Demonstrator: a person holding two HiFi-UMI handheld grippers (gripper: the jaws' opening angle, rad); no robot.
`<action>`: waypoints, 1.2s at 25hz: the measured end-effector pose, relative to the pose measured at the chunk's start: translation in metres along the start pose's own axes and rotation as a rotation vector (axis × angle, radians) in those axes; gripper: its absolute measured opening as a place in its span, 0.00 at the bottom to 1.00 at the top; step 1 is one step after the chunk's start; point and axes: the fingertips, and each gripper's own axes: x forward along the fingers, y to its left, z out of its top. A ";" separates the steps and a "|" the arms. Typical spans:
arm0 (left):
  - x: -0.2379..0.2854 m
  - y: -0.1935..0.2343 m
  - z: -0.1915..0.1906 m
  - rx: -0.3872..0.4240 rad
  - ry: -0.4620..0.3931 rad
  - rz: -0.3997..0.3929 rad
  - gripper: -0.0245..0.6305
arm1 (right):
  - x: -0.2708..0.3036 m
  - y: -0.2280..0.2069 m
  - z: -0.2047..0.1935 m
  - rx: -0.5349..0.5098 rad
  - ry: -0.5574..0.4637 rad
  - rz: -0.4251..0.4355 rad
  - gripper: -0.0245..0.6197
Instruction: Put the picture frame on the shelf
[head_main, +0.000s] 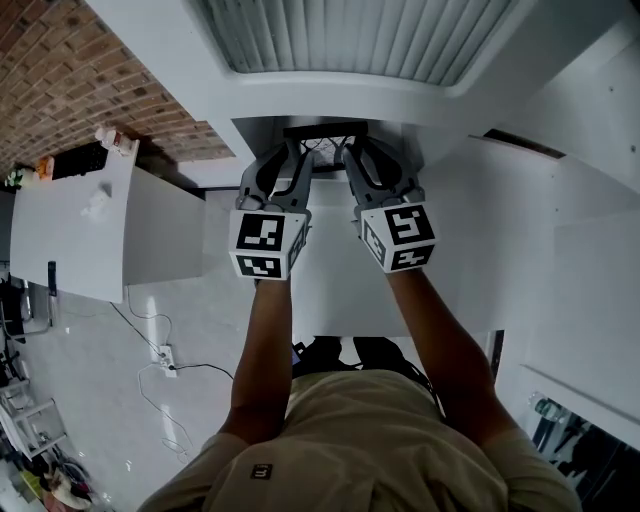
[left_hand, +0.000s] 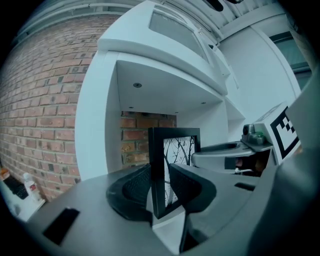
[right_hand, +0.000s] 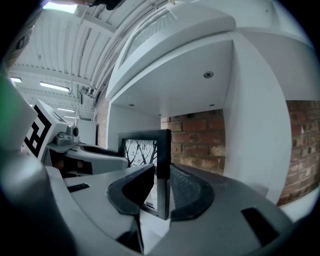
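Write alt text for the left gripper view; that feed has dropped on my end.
The left gripper has its jaws shut on the near edge of an upright black picture frame with a bare-branch print, held in front of a white shelf recess backed by brick. The right gripper grips the frame's far side.

picture frame (left_hand: 175, 147) partly hidden behind left claw (left_hand: 160, 170), table items (head_main: 115, 140) too small
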 end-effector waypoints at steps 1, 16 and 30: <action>0.001 0.001 0.000 0.000 0.000 0.003 0.19 | 0.001 -0.001 0.000 0.002 -0.001 -0.002 0.16; 0.008 0.001 -0.001 0.018 -0.006 0.008 0.19 | 0.006 -0.010 0.000 0.028 -0.009 -0.017 0.16; 0.004 0.001 -0.006 0.036 -0.001 0.010 0.19 | 0.006 -0.010 -0.001 0.002 -0.001 -0.006 0.16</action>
